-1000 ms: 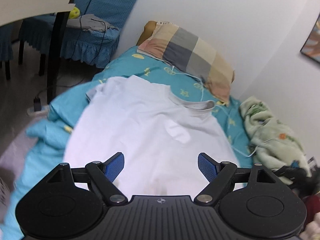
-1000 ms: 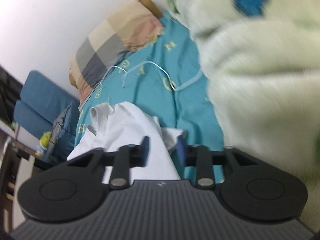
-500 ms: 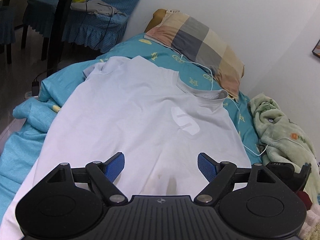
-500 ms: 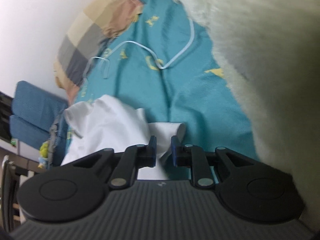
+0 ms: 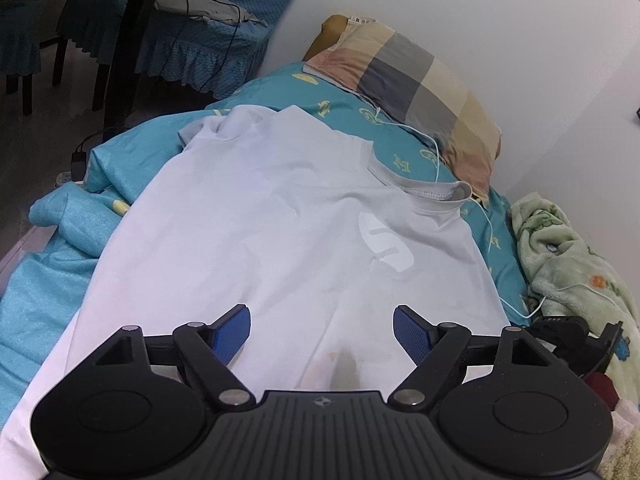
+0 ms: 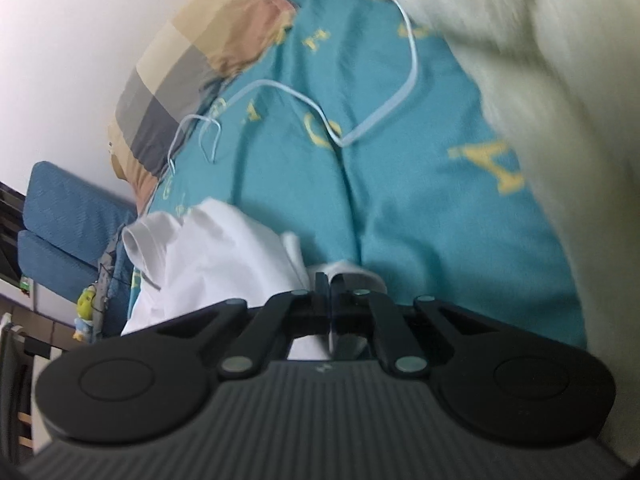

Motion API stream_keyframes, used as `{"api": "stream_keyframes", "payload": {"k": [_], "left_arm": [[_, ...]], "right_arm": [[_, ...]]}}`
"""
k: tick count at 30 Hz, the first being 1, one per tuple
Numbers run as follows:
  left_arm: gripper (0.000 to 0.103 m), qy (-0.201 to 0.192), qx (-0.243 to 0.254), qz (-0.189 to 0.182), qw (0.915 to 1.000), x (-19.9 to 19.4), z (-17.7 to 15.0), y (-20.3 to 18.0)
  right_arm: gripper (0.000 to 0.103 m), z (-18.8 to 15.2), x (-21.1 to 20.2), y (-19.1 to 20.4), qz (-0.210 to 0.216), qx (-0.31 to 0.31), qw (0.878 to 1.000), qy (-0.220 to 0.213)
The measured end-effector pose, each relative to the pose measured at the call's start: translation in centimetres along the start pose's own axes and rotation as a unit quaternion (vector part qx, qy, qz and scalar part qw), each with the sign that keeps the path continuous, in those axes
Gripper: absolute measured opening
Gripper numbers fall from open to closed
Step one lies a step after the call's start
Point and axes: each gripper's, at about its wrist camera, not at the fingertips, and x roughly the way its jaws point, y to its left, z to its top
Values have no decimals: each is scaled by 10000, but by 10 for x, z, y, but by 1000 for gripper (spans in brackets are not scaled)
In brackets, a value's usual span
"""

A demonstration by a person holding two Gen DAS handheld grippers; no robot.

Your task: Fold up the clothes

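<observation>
A white T-shirt (image 5: 280, 240) lies spread on the teal bed (image 5: 60, 264), collar toward the pillow, a white logo on its chest. My left gripper (image 5: 322, 326) is open and empty, held over the shirt's lower body. In the right wrist view my right gripper (image 6: 329, 280) is shut on the white shirt's edge (image 6: 344, 270) at its right side, by the sleeve (image 6: 224, 248). The right gripper also shows in the left wrist view (image 5: 568, 332) at the shirt's right edge.
A checked pillow (image 5: 416, 80) lies at the bed's head by the wall. A white cable (image 6: 320, 120) runs over the sheet. A green fleece blanket (image 5: 568, 264) is heaped on the right. A blue-covered chair (image 5: 192, 40) and a dark table leg (image 5: 128, 40) stand to the left.
My right gripper has closed from open onto the shirt's right edge. My left gripper has moved lower and closer over the shirt, staying open.
</observation>
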Motion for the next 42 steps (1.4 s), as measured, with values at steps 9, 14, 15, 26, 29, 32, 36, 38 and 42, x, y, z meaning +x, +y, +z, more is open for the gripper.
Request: {"api": "stream_keyframes", "payload": {"k": [9,14,15,26,29,32,36,38,42], "left_arm": [[77,-157,-23,-87,9998,-3,8,-1],[77,-173,-70,-147,9997,-4,11,0],[77,-201,-94,-171,9996,-5,12,1],[77,-493,-334,-237,9979,-27,21,16],[77,-548,-390,-171,9976,-31,22,23],[77,-616,-449,-86,9971,-34,22,32],[77,-597,-637,-33,9962,-30,23,49],[77,-556,-691,-52,9960,-26,24,52],[77,-591,-557,-105,9966,-24,27,48]], "right_arm": [[3,70,-47,34,-593,-866,9876,-1168],[3,100,-68,59,-854,-1347,9746,-1574],[3,101,-70,66,-879,-1389,9735,-1591],[4,-12,-57,195,63,-1994,9752,-959],[4,-64,-33,225,319,-2411,9680,-624],[4,-115,5,232,423,-2746,9606,-113],[7,-160,33,222,621,-3269,9423,376],[9,-171,33,220,719,-3438,9348,522],[42,-173,4,217,798,-3720,9237,452]]}}
